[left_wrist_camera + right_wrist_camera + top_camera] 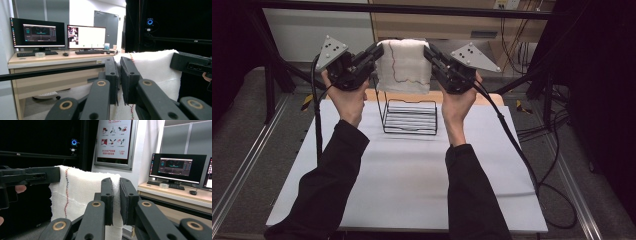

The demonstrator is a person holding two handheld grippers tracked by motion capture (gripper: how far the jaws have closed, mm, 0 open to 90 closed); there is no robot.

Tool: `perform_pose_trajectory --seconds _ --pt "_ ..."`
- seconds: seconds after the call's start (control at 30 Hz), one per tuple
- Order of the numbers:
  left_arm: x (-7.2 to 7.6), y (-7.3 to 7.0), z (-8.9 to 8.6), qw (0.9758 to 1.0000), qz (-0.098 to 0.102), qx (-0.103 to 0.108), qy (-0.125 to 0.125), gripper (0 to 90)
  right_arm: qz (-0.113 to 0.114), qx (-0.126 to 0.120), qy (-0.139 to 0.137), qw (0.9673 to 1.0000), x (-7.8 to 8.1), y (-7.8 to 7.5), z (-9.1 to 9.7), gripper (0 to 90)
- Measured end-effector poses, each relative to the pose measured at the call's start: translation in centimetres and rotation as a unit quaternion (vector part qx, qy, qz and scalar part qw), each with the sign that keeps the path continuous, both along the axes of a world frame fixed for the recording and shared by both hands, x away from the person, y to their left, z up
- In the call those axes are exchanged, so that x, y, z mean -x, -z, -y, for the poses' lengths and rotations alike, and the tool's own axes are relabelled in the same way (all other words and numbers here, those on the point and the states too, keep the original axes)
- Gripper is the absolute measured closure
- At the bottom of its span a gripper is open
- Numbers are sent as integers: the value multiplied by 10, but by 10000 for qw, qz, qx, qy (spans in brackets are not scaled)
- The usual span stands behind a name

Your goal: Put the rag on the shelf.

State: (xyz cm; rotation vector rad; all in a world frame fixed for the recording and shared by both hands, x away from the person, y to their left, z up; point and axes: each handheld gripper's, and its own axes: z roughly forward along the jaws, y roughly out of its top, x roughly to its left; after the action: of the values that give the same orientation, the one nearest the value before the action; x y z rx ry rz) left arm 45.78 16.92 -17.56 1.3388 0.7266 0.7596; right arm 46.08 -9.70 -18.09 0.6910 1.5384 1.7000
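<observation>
Black sleeves come in at the bottom of the high view, both forearms raised over the white table point(407, 185). Left gripper point(374, 52) and right gripper point(431, 52) are held up level with each other, each pinching one top corner of a white cloth point(404, 67).

Cloth hangs flat between the two grippers, stretched across its top edge, lower edge free. Coloured stitching runs down it. It is in the air above a black wire rack point(410, 116) that stands on the table; the cloth's bottom edge is just above the rack's top wire, and I can't tell whether they touch.

Left gripper view: fingers point(111, 80) narrow, nearly together, cloth point(155, 67) edge clamped between them; right gripper's jaw is on the far corner.

Right gripper view: same, fingers point(107, 200) narrow with cloth point(80, 192) fabric pinched between; red stitch line runs down near the left gripper's corner.

Desk with monitors sits in the background of both gripper views.
</observation>
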Motion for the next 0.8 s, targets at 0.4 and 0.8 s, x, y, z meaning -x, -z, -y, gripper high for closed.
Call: perform_pose_trajectory --seconds 0.4,0.8 --pt "-19 -13 0 10000 12 -41 -63 840 -23 -35 20 10000 -20 -10 -2 824" --pt "-39 -15 3 9999 -35 -66 -112 840 -45 -8 122 9999 -39 -15 -3 824"
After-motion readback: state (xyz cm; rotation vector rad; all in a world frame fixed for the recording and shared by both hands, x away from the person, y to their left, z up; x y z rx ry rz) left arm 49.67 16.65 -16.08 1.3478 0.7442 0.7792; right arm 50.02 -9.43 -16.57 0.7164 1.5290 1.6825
